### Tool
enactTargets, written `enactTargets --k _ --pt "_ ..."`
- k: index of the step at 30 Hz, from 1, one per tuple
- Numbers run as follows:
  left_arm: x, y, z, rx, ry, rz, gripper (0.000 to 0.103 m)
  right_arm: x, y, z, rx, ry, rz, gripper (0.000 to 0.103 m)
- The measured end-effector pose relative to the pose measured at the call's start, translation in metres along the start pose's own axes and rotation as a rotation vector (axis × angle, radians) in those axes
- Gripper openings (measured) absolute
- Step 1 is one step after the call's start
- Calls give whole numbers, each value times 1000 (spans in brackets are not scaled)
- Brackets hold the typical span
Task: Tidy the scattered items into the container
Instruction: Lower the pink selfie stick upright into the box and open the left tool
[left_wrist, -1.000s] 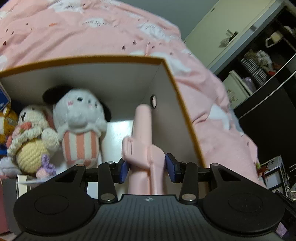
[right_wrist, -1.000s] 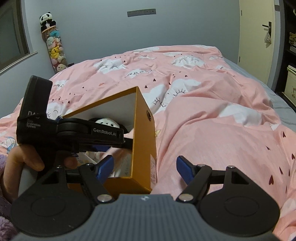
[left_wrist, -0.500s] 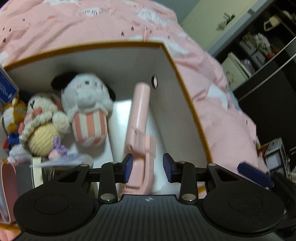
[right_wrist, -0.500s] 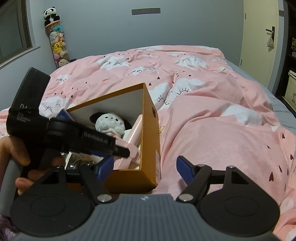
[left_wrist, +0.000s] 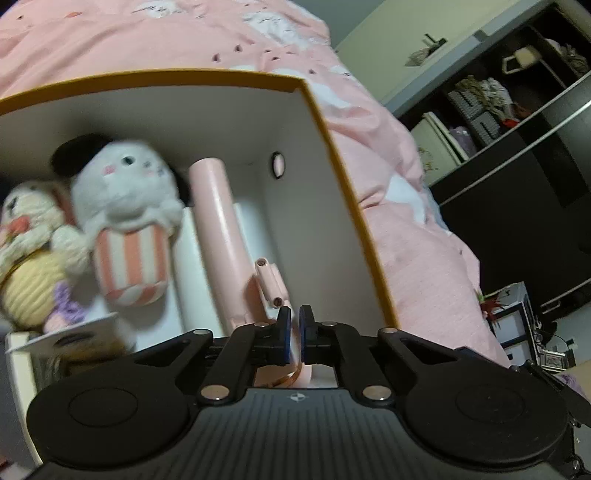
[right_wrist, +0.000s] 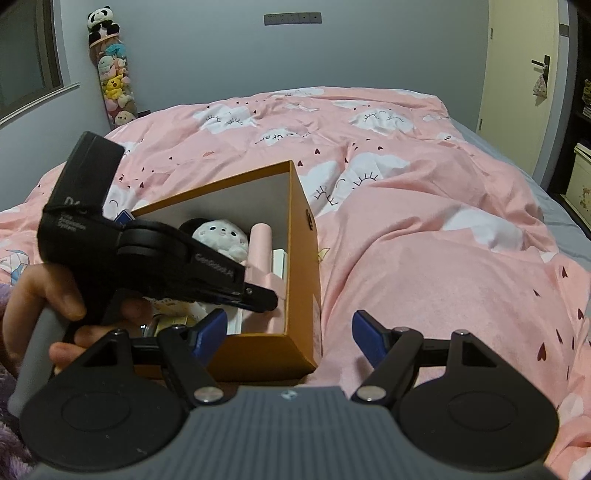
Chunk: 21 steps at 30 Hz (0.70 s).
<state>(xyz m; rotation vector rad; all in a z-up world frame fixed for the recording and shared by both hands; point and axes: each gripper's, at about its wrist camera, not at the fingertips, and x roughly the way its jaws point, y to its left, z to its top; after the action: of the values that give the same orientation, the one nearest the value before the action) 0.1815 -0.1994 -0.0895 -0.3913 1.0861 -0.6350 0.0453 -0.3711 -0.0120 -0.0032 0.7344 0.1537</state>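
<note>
An orange box with a white inside sits on the pink bed; it also shows in the right wrist view. In it lie a pink selfie stick, a white plush with a striped body and a crocheted yellow doll. My left gripper is shut and empty, just above the near end of the stick. In the right wrist view the left gripper hovers over the box. My right gripper is open and empty in front of the box.
A pink duvet covers the bed all around the box. Dark shelves stand to the right. A column of plush toys hangs on the far wall. A door is at the right.
My left gripper let go of the pink stick, which now lies in the box, then pulled back and closed its jaws. The right gripper rose a little and stayed open.
</note>
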Motion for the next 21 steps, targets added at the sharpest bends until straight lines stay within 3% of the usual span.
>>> enactTargets --k 5,10,16,21 --pt "13 -7 11 23 7 -39 1 1 -2 -1 8 12 -12 77" --pt "25 -5 15 17 19 -26 0 1 -3 -2 10 11 -18 77" --pt "10 -4 10 67 -18 -62 0 2 -4 -2 16 14 -20 77" --pt "-2 -11 3 100 -35 0 7 1 -2 -1 8 10 -17 77"
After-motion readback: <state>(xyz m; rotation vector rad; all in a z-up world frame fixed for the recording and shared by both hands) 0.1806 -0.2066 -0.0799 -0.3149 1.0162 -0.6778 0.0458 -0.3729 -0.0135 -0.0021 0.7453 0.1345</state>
